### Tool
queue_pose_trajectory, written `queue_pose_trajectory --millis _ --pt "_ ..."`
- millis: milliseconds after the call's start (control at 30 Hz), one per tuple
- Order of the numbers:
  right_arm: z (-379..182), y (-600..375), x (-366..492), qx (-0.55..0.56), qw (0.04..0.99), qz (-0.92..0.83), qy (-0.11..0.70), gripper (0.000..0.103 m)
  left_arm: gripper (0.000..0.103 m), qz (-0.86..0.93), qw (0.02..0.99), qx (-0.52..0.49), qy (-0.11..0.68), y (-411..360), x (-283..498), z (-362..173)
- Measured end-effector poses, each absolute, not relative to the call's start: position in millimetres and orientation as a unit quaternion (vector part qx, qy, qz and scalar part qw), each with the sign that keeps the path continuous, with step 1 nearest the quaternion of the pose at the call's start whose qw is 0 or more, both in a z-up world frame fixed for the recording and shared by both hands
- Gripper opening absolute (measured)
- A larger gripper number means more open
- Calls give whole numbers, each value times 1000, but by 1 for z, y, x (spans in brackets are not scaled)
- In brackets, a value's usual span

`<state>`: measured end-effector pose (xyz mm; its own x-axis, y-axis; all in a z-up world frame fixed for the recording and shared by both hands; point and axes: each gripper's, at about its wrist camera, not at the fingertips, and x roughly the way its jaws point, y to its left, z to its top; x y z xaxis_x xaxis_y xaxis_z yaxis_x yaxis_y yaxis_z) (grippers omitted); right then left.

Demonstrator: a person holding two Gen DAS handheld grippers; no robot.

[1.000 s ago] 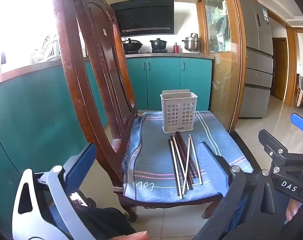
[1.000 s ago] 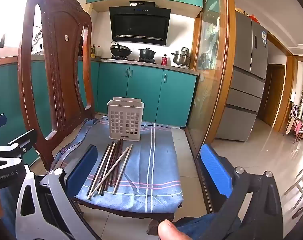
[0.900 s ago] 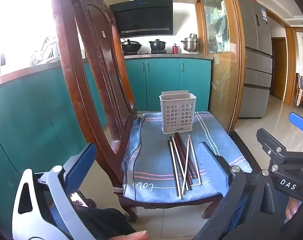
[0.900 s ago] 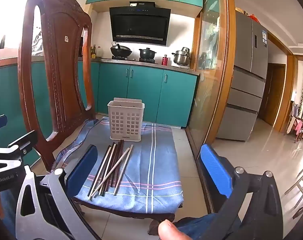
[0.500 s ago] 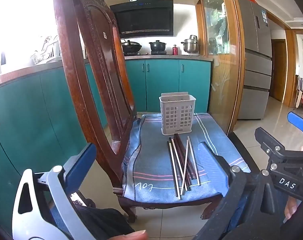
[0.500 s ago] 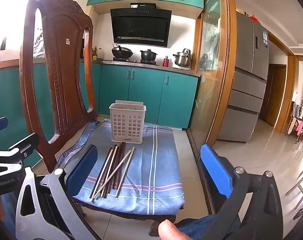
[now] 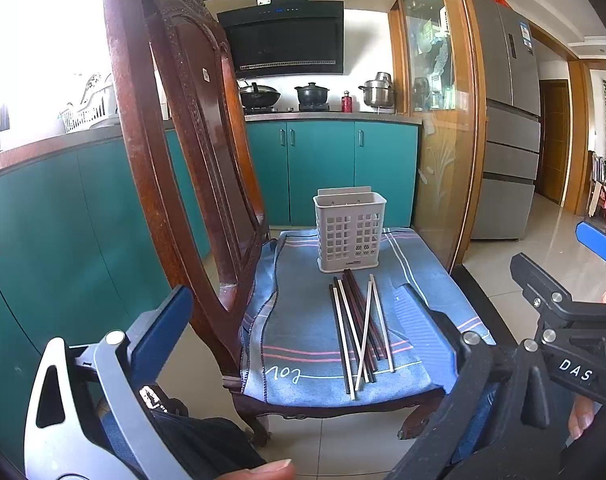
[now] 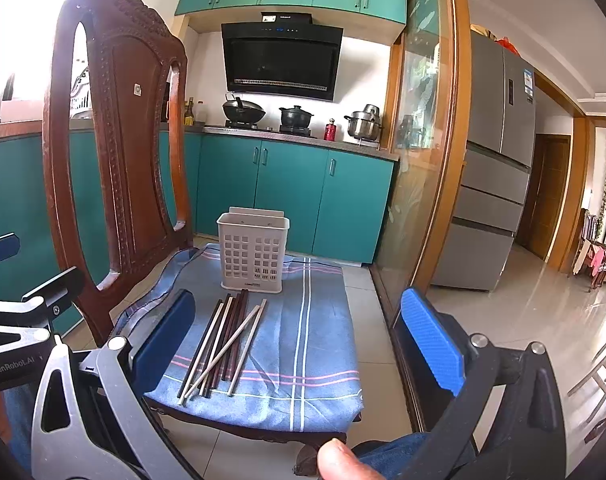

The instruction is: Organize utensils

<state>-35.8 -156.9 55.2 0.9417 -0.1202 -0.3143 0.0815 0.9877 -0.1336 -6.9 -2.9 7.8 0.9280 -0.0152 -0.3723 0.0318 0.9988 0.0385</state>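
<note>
Chopsticks point(image 8: 223, 344) are laid in a loose bundle on the cloth point(image 8: 315, 344), roughly parallel, one pale stick crossed diagonally over the rest. Mix of dark brown and pale sticks, thin and straight. Far ends are set just short of the holder point(image 8: 253, 254), which is stood upright at the back of the seat: pale plastic, rectangular, square grid cut-outs in the walls. Nothing is seen sticking out of its top.

Left gripper point(image 7: 299, 332) is held wide open, empty, short of the chair point(image 7: 175, 128), nothing touched. Right gripper point(image 8: 303, 340) is likewise spread wide, nothing gripped, held in front of the seat edge. Blue textured pads point(image 8: 431, 340) are fitted on the fingers.

Cloth is blue woven fabric with pink and white stripes, draped over the seat. Chair is dark carved wood, glossy, arched back.
</note>
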Motion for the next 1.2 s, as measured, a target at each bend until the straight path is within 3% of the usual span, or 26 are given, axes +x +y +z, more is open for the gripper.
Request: queue_pose_trajectory --millis 1200 --pt "55 -158 -35 -63 984 -49 162 100 100 -13 981 22 193 -2 -4 7"
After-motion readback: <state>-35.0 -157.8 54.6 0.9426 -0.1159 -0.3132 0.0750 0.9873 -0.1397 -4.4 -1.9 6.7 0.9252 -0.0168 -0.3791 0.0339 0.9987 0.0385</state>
